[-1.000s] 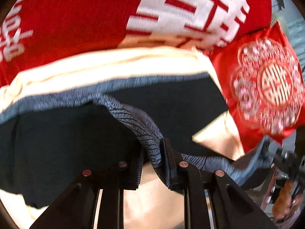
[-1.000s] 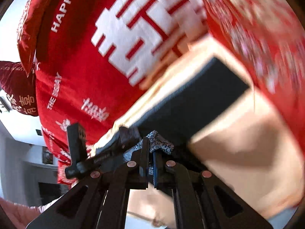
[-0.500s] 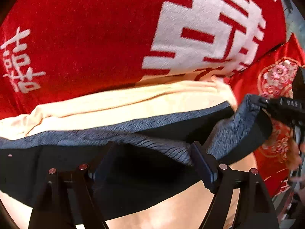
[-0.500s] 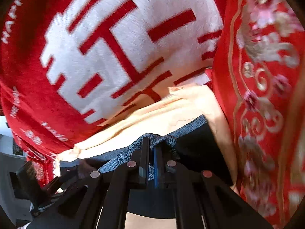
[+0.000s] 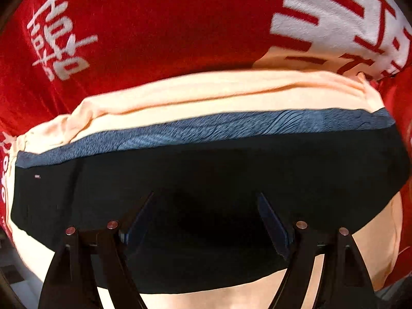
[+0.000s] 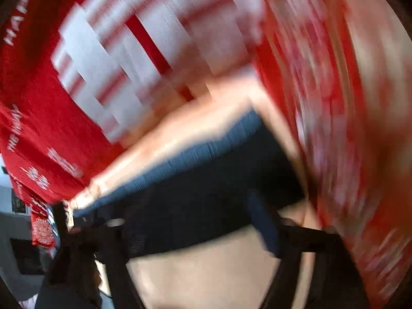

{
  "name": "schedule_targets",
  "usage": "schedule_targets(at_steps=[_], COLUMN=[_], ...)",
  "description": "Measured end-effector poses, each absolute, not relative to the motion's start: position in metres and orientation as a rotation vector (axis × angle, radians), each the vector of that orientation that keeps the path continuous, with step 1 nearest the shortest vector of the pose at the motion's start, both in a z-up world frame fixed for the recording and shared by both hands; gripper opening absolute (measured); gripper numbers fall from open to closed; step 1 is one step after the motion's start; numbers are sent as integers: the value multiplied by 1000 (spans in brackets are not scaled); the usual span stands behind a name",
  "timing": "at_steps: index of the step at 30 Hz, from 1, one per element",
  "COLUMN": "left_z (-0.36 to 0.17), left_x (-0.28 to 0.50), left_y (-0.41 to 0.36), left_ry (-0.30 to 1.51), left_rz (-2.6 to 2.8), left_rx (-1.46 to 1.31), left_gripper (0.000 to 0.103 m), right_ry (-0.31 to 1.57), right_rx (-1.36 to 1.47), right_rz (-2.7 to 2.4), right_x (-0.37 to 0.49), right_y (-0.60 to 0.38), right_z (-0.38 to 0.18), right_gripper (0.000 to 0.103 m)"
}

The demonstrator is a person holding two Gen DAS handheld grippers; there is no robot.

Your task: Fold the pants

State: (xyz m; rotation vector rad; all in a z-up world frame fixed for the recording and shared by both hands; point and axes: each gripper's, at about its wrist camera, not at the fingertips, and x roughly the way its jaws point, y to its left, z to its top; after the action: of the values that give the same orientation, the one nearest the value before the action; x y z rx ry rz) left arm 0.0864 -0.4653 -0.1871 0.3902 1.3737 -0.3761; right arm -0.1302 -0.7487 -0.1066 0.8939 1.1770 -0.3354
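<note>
The black pants [image 5: 206, 175] lie folded flat on a cream cloth [image 5: 206, 95], with their grey-blue waistband [image 5: 206, 128] along the far edge. My left gripper [image 5: 206, 221] is open and empty, its jaws spread wide just above the pants' near part. In the blurred right wrist view the same pants [image 6: 206, 200] and waistband [image 6: 195, 159] lie ahead, and my right gripper [image 6: 195, 231] is open and empty over their near edge.
A red blanket with white characters [image 5: 154, 31] lies beyond the cream cloth. A red embroidered cushion [image 6: 322, 103] rises close on the right. A grey room shows past the bed's left edge [image 6: 15, 226].
Both grippers have opened and let go of the waistband. The pants now lie flat, and both grippers have drawn back. The right view is blurred by motion.
</note>
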Motion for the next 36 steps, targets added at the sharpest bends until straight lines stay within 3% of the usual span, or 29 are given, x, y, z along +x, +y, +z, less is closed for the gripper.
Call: schedule_targets(at_steps=[2,5,9,14,17,22,26,29,30,32,35,36], left_z=[-195,-204,-210,-217,-207,-197,-217,-230,-230,-234,-234,-231], left_x=[86,83,77,79,83,99,118,124,125,121,117,114], left_y=[-460,-455,-452,-457,-465,-510,-542,-538,-536,-517,-494,-488], left_ry=[1383,1389,1377,1369,1363,1271,1256,1273,1268,1268,1306,1315], left_rz=[-356,-343,-345,-347,-372,-425,-412,-412,-409,-401,-412,-409], left_rx=[398,406,430,465,461,479,467,435,428,439,400,406], left_gripper=[80,80,83,86,86,86,86,88,93,96,97,97], right_ry=[1238,1195,1190,1315,1226,1156,1216,1208,1203,1190,1223,1234], right_rx=[955,1047,959,891,875,779,678,669,653,654,560,530], right_rz=[-382,-442,-454,-510,-465,-420,-392,-428,-472,-518,-523,-523], right_x=[-144,-153,-143,-158,-158,-92,-38,-36,-39,-43,-37,-37], right_y=[-742,-748,-746,-743,-747,-770,-775,-786,-790,-794,-779,-773], right_z=[-138,-166,-162,-164,-144,-137,-174,-192,-190,-185,-175,-171], right_gripper=[47,41,14,15,20,25,25,10,8,8,19,30])
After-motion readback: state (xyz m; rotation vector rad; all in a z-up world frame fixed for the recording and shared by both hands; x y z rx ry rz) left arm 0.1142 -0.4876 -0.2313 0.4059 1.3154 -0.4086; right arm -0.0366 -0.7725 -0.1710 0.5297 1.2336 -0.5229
